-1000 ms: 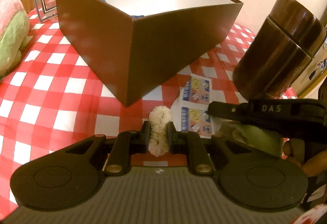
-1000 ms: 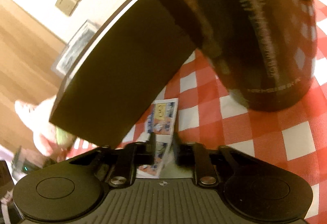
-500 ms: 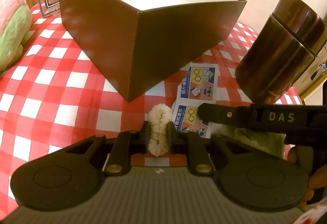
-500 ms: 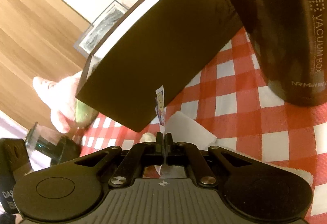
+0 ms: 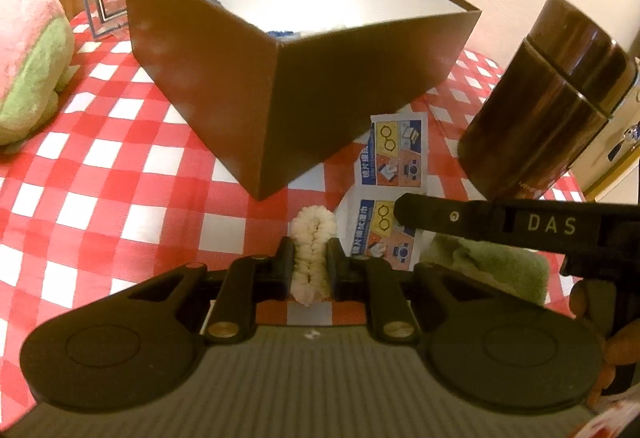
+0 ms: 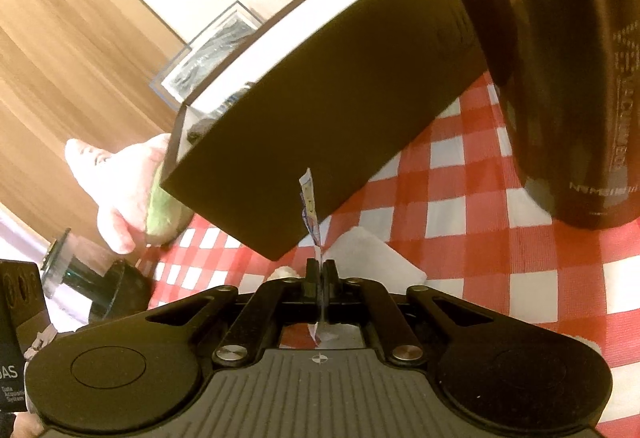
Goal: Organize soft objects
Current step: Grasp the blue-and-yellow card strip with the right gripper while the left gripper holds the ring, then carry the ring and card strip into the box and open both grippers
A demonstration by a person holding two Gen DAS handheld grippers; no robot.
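Left gripper (image 5: 311,262): fingers clamped on a cream fuzzy roll (image 5: 311,238), held above the checked tablecloth (image 5: 120,166). The roll's long axis runs near to far along the fingers, its far end pointing at the near corner of the brown box (image 5: 280,110).

Right gripper (image 6: 320,272): fingers pressed together on a thin printed wipe packet (image 6: 310,206), seen edge-on. The packet's long axis also runs near to far, its free end toward the box wall. In the left view the same packet (image 5: 394,166) shows two printed panels.

A green cloth (image 5: 500,266) lies at near right under the right gripper's finger. A blue item shows inside the box. A dark flask (image 5: 548,102) stands to the right, a pink and green plush (image 5: 28,62) far left.
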